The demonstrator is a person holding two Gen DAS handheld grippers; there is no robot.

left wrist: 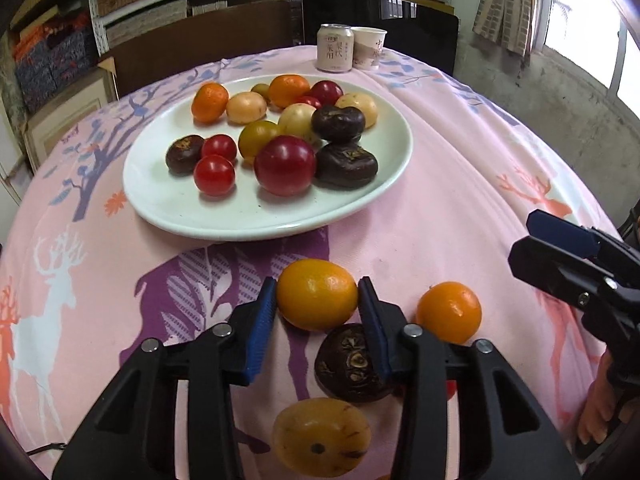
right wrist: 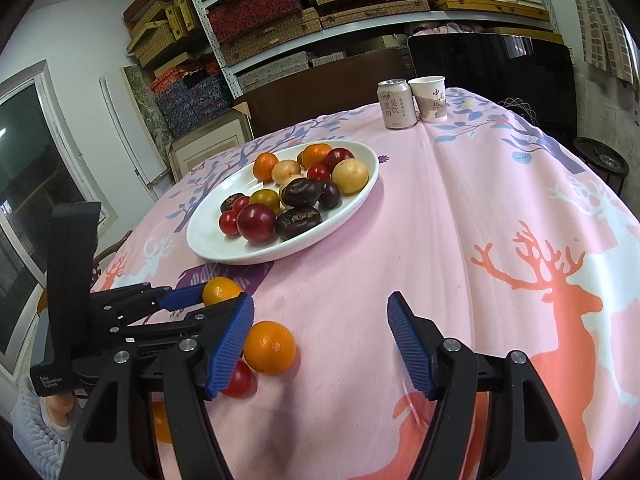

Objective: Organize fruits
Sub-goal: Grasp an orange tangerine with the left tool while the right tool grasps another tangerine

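Nearest the left wrist camera, a yellow-brown fruit (left wrist: pixel 321 436) lies on the pink deer-print tablecloth (left wrist: pixel 440 208), below the gripper's frame. Just beyond it sits a dark brown chestnut-like fruit (left wrist: pixel 352 364), partly behind the right-hand blue pad.

Left gripper (left wrist: pixel 317 300): clamped on an orange citrus fruit (left wrist: pixel 317 294); both blue pads press against its sides, and the fruit rests at cloth level. The right wrist view shows the same fruit (right wrist: pixel 221 290) between the pads.

Right gripper (right wrist: pixel 320 340): jaws spread apart, nothing between the pads, positioned above bare cloth. In the left wrist view it enters from the right edge (left wrist: pixel 560 248).

Loose items on the cloth:
- 1 second orange (left wrist: pixel 449 312), just right of the held fruit and apart from it.
- 1 small red tomato (right wrist: pixel 239 378), touching or nearly touching that orange, partly behind the right gripper's left pad.

White plate (left wrist: pixel 192 208): located beyond the loose fruit, holding mixed oranges, red tomatoes, pale yellow fruits and dark brown fruits.

Far table edge: 1 drink can (left wrist: pixel 335 47) and 1 paper cup (left wrist: pixel 370 48), side by side.
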